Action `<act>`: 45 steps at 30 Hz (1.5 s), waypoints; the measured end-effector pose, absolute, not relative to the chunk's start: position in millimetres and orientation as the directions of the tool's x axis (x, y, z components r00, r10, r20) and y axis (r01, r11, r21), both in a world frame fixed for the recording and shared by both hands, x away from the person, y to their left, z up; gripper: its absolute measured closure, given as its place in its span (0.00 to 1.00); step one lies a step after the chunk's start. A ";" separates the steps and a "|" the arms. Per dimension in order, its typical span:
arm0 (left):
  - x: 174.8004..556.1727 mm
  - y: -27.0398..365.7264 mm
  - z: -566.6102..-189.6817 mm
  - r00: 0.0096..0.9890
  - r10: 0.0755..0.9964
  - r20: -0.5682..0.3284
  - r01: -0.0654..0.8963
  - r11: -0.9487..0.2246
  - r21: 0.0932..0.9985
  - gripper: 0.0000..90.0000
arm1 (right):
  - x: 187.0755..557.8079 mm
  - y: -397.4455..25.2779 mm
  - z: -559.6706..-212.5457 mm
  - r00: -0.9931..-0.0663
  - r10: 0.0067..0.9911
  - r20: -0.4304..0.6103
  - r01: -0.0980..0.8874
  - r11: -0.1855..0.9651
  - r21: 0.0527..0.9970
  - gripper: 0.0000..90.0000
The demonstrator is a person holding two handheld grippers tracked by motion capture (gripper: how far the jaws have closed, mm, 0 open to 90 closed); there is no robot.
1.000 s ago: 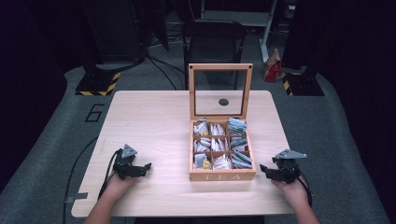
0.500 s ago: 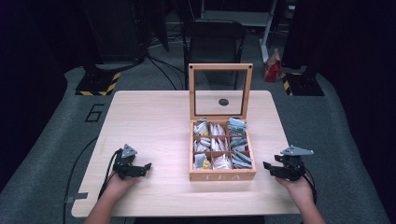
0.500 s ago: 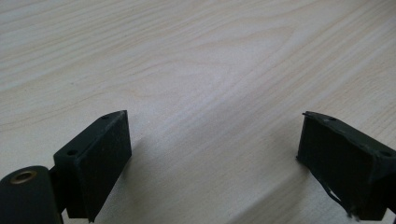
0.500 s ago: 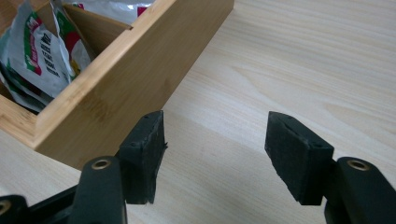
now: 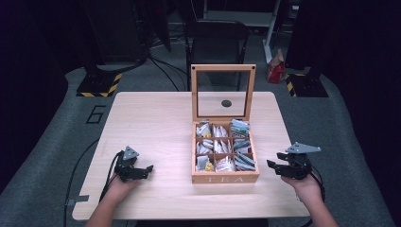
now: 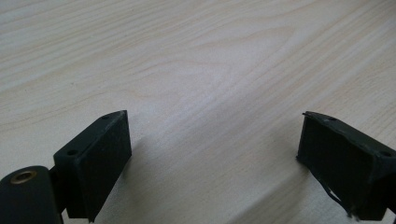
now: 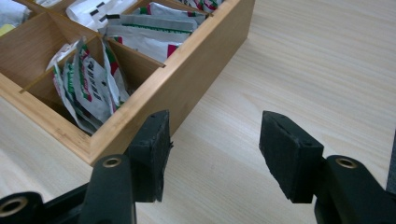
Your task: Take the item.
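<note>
On pale wood table (image 5: 156, 123) | tea box (image 5: 225, 178) lid up | both hand-held grippers wide, empty | dark room

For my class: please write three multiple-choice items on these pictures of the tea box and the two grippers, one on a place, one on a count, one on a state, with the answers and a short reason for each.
1. Where does the tea box stand in relation to the right gripper?
A. to its left
B. behind it
C. under it

2. How many columns of compartments does the box have?
A. two
B. three
C. five

3. How is the box's lid?
A. shut flat
B. lying beside the box
C. raised upright

Answers:
1 A, the box sits between the left gripper and the right one.
2 B, three columns show in the high view.
3 C, the glass-paned lid stands up at the box's far edge.
</note>
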State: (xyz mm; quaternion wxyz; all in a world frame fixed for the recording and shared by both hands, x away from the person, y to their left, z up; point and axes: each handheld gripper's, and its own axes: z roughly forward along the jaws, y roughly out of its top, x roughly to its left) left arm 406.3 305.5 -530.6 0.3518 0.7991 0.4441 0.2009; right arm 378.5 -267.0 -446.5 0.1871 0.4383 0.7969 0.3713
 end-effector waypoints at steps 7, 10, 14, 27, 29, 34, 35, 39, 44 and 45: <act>406.3 305.5 -530.6 0.525 0.851 0.009 0.569 -0.358 0.741 0.10 | 379.5 -265.6 -437.5 -0.568 0.822 0.040 0.550 0.343 0.762 0.49; 406.2 305.6 -530.6 0.525 0.851 0.009 0.568 -0.358 0.741 0.10 | 380.7 -266.2 -433.3 -0.571 0.819 0.052 0.547 0.333 0.768 0.49; 406.2 305.5 -530.6 0.525 0.851 0.009 0.569 -0.358 0.741 0.10 | 380.8 -265.4 -428.3 -0.585 0.810 0.039 0.534 0.348 0.771 0.55; 406.2 305.6 -530.4 0.525 0.851 0.008 0.570 -0.358 0.740 0.10 | 381.5 -258.7 -419.2 -0.607 0.794 0.026 0.528 0.379 0.760 0.63; 406.2 305.5 -530.5 0.524 0.851 0.007 0.570 -0.357 0.741 0.10 | 381.2 -257.4 -417.7 -0.617 0.786 0.023 0.521 0.387 0.761 0.65; 406.3 305.6 -530.4 0.525 0.851 0.007 0.570 -0.358 0.740 0.10 | 382.1 -253.8 -414.0 -0.624 0.781 0.012 0.513 0.398 0.760 0.66; 406.3 305.6 -530.4 0.526 0.851 0.008 0.570 -0.359 0.739 0.10 | 382.1 -253.8 -414.0 -0.624 0.781 0.012 0.513 0.398 0.760 0.66; 406.4 305.8 -530.2 0.528 0.849 0.011 0.570 -0.364 0.737 0.10 | 382.9 -252.3 -411.6 -0.622 0.783 0.008 0.508 0.396 0.765 0.67; 406.4 305.5 -530.4 0.525 0.851 0.009 0.570 -0.359 0.739 0.10 | 382.7 -250.6 -408.7 -0.630 0.776 0.009 0.501 0.398 0.769 0.69; 406.4 305.5 -530.4 0.525 0.851 0.009 0.570 -0.359 0.739 0.10 | 382.7 -250.6 -408.7 -0.630 0.776 0.009 0.501 0.398 0.769 0.69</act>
